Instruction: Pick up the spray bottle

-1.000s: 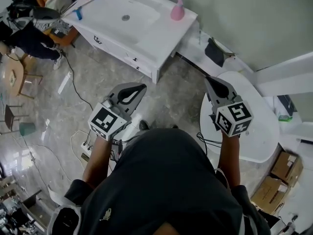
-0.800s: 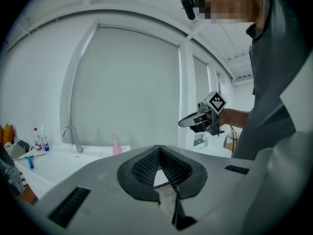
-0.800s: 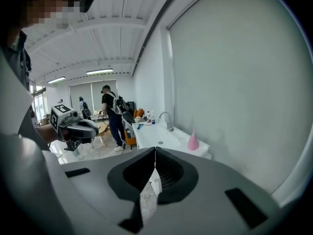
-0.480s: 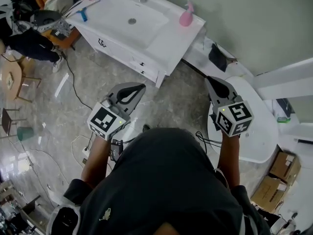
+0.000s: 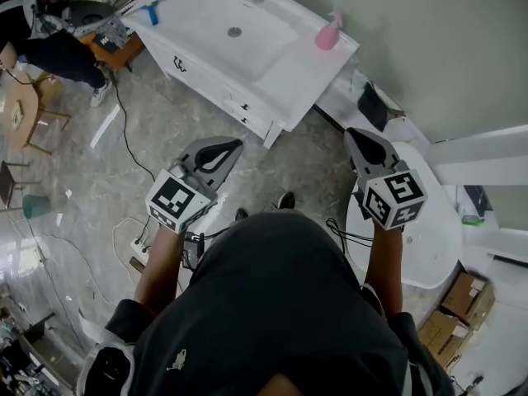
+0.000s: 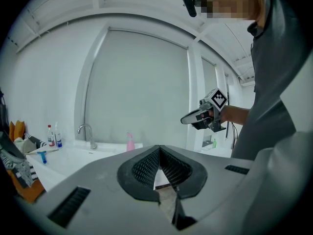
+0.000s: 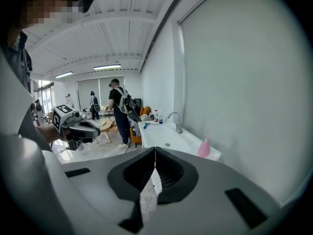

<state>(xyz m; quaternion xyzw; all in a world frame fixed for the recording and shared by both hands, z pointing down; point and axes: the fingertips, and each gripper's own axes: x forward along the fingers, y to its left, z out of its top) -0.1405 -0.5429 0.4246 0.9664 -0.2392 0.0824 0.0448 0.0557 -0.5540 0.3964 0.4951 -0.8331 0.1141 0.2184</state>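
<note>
both grippers shut and empty, spray bottle far ahead on the sink counter

you hold your left gripper point(image 5: 229, 148) and right gripper point(image 5: 360, 143) out in front of you above the floor, each with its jaws pressed together and nothing between them. the pink spray bottle point(image 5: 327, 33) stands upright on the white sink counter point(image 5: 289, 68), at the end by the wall, on the far side of the basin point(image 5: 247, 27) from the other bottles. it is well apart from both grippers. in the left gripper view it sits a little left of the jaw line, and in the right gripper view off to the right of it.
</note>
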